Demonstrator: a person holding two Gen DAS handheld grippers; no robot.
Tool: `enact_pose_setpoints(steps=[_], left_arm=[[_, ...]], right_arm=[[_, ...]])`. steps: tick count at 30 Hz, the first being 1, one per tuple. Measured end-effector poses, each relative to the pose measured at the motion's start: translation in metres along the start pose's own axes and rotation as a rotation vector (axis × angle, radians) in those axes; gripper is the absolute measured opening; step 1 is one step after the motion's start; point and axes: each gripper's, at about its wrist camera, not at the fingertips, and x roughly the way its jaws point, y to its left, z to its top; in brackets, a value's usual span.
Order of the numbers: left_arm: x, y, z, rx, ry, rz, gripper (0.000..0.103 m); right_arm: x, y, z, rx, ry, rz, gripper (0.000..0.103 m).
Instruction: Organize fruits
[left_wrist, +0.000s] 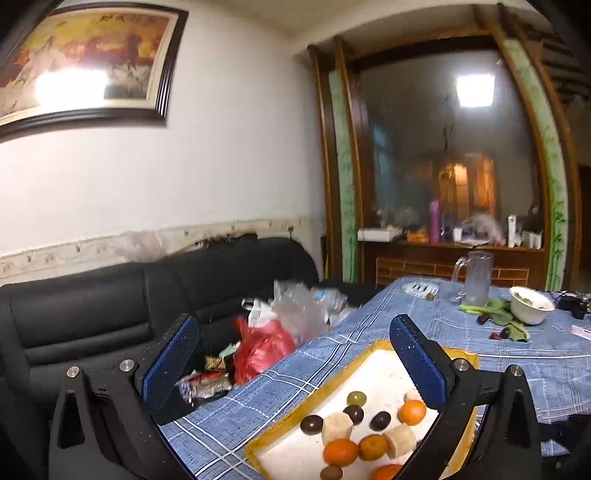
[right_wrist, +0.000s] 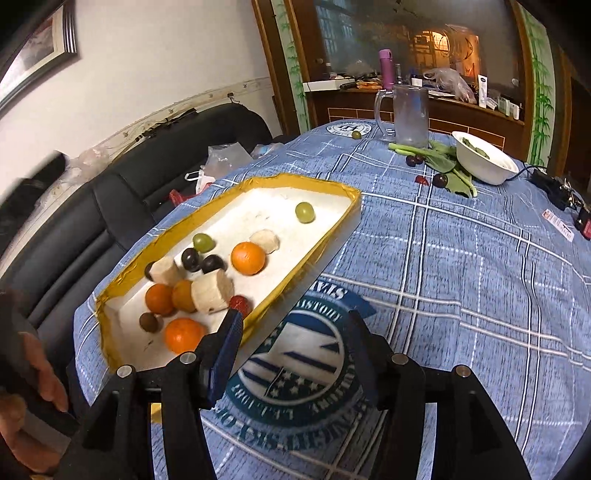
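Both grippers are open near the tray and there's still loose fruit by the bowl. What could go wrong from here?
1. The tray lies near the table's sofa-side edge; a nudge from the open right gripper beside its wall could push it off.
2. The green grape sits alone on bare tray floor and may roll if the tray is bumped.
3. Reaching for the dark fruits means passing close to the glass mug and white bowl.

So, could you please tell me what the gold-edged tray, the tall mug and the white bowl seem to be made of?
Gold-edged white tray: probably foam or card, with a matte, scuffed floor and crinkled glossy gold tape along the rim. Tall handled mug: glass or clear plastic, see-through but cloudy. Round white bowl: likely glazed ceramic, though it could be plastic, being smooth and opaque with a soft sheen.
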Motion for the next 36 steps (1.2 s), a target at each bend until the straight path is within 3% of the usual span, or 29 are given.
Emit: enact_pose_setpoints(steps=[1,3,4,7,10,22,36], left_arm=[[-0.001,0.000,-0.001,-0.002,0.019,0.013,0.103],[0.004,-0.001,-0.003,0.006,0.088,-0.047,0.103],[0.012,-0.002,-0.006,-0.001,0.158,-0.089,0.103],[0.029,-0.005,-0.014,-0.007,0.292,-0.066,0.103],[0.036,-0.012,-0.023,0.009,0.357,-0.055,0.103],[0.029,-0.026,-0.044,0.055,0.435,-0.118,0.103],[0.039,-0.027,-0.058,0.054,0.515,-0.130,0.103]], right_arm=[[-0.002,0.002,-0.002,-0.001,-0.003,0.004,0.062],[-0.007,0.005,-0.005,-0.004,-0.012,0.011,0.062],[-0.009,0.007,-0.006,-0.004,-0.018,0.015,0.062],[-0.018,0.011,-0.011,-0.013,-0.034,0.020,0.063],[-0.025,0.014,-0.016,-0.030,-0.046,0.013,0.068],[-0.023,0.021,-0.028,-0.066,-0.026,-0.010,0.073],[-0.009,0.031,-0.031,-0.096,-0.007,-0.029,0.078]])
